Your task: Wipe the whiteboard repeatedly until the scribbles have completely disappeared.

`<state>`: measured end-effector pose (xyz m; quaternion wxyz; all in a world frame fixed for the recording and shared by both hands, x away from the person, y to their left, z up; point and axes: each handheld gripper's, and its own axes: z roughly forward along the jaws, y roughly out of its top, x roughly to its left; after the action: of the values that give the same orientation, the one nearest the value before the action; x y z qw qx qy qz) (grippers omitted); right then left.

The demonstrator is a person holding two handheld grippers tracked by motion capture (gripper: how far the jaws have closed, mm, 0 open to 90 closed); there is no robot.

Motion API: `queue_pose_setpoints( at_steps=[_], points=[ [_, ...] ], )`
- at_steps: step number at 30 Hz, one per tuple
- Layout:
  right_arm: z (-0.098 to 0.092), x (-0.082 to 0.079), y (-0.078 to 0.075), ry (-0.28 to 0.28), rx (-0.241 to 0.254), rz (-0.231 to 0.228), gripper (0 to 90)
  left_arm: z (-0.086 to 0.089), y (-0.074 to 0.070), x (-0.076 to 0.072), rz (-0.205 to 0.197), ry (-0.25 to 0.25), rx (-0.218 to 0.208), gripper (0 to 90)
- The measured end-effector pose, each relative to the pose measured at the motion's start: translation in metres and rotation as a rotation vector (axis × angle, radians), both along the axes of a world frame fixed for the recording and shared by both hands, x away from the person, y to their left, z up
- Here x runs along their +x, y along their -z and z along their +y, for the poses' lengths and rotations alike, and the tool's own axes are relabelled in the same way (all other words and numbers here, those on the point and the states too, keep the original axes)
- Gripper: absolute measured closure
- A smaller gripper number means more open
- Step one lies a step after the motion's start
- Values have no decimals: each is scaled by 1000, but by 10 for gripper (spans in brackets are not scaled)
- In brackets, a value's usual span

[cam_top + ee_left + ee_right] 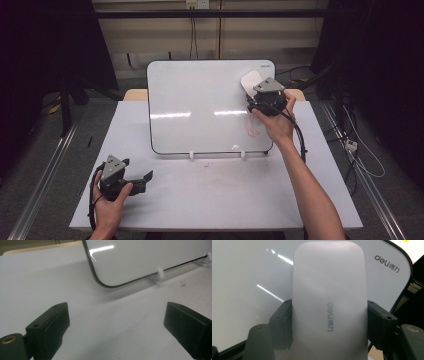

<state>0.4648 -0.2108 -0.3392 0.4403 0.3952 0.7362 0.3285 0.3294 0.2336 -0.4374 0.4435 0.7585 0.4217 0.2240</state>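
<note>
**Eraser at the board's upper right, smudge just below it**

I am holding the white eraser (251,82) in my right gripper (260,98), and in the right gripper view its two black jaws are pressing on the eraser's long sides, one to each side of the grey brand print. The eraser's long axis is running straight out from the jaws, up the frame in that view, with its flat face lying against the whiteboard (200,100).

In the high view the eraser is sitting at the upper right of the board, close to the rounded corner. The relation I am watching is this: a faint reddish smudge (251,128) is lying lower on the board, directly under my right hand (276,122), toward the bottom of the frame from the eraser. So I am judging that the next stroke is a pull down the board along the eraser's own long axis, not a sideways sweep.

My left gripper (142,178) is resting on the white table (210,200) at the lower left of the high view, well apart from the board's right side. Its jaws are standing wide apart with nothing between them, pointing at the board's lower left corner. The right hand is plainly the nearer one to the mark.
</note>
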Motion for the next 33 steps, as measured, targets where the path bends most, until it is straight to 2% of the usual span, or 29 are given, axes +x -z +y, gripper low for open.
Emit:
queue_pose_setpoints(
  at_steps=[11,15,22,33],
  points=[
    [14,-13,16,-46,-20,2,316,0,0,0,-3,0,-3,64],
    [12,-13,15,-53,-11,8,316,0,0,1,-1,2,-2,64],
    [7,-8,10,-38,-1,9,316,2,0,1,-1,0,-11,65],
    [-11,6,-11,30,16,5,316,4,0,1,0,-7,-12,65]
  ],
)
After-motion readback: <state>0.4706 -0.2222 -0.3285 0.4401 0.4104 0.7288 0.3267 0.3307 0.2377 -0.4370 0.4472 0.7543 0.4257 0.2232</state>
